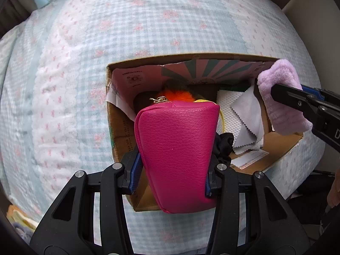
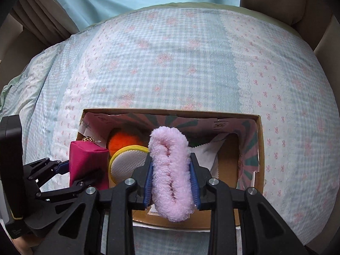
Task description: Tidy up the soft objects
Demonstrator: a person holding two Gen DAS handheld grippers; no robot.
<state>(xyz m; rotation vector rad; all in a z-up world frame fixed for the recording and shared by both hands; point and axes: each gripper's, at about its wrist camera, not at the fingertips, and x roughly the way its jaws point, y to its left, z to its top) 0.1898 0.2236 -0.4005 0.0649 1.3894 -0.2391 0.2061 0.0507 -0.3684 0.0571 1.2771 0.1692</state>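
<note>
Left gripper [image 1: 173, 170] pinches pink pouch [image 1: 177, 148], right gripper [image 2: 171, 189] pinches lilac towel [image 2: 170, 174]; both poised over cardboard box [image 2: 260, 148] for drop-in.

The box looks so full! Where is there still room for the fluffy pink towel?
Bare cardboard floor shows at the right, between the white cloths and the box's right wall. The left is crowded: orange pom-pom, yellow-rimmed pad, pink pouch.

text: none legible | cardboard box [image 1: 119, 131] wall print and white label [image 1: 250, 159] (both too blurred)
</note>
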